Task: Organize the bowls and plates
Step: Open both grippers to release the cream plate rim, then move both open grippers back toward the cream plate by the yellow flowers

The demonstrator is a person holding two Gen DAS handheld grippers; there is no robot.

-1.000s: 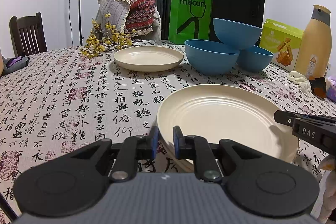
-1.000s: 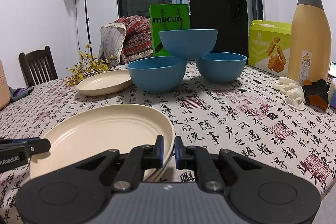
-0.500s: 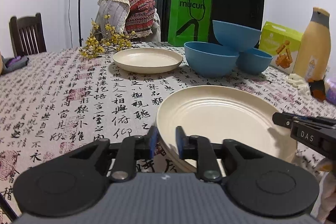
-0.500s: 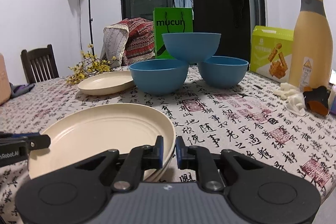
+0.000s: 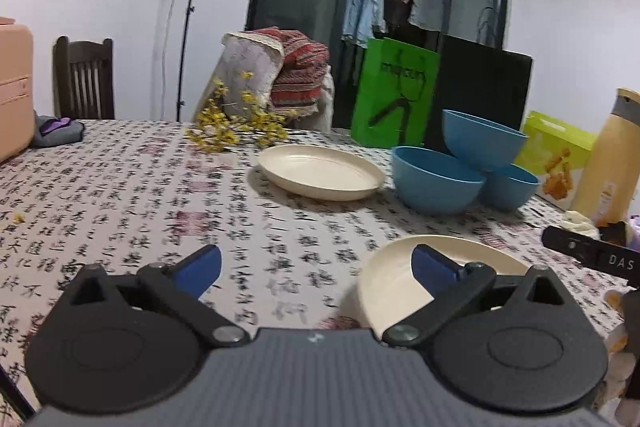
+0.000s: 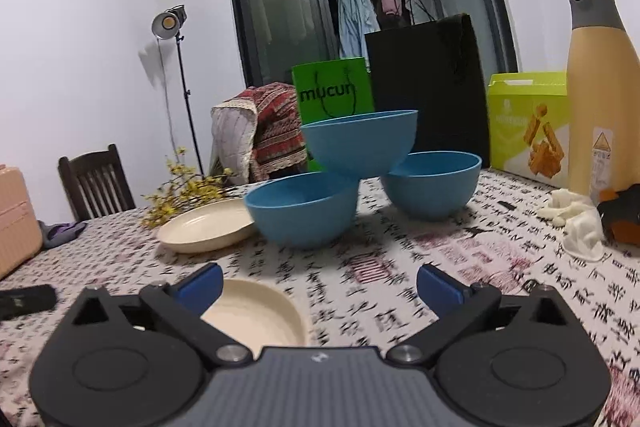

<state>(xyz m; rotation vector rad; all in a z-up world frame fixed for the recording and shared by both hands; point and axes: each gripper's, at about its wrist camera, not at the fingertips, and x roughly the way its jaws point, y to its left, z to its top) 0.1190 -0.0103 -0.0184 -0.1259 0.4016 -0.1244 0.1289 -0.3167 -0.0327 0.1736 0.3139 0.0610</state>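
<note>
L gripper: jaws opening, nothing between; R gripper: same; near cream plate on tablecloth, just below both; far plate beside 3 stacked blue bowls.

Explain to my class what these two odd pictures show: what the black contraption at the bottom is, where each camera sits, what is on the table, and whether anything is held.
There is no robot here. A person holds a pair of hand-operated tongs in each hand, and a wide-angle camera on each looks forward along its two fingers. One picture comes from the left tongs, the other from the right tongs. The blue pads are the fingertips.

On the patterned tablecloth lie a near cream plate, a far cream plate and three blue bowls, one perched on the other two. Behind stand a green bag, a black bag, a snack box and a tan bottle.

Both tongs are opening wide, with nothing between the pads. Nothing is held.
</note>
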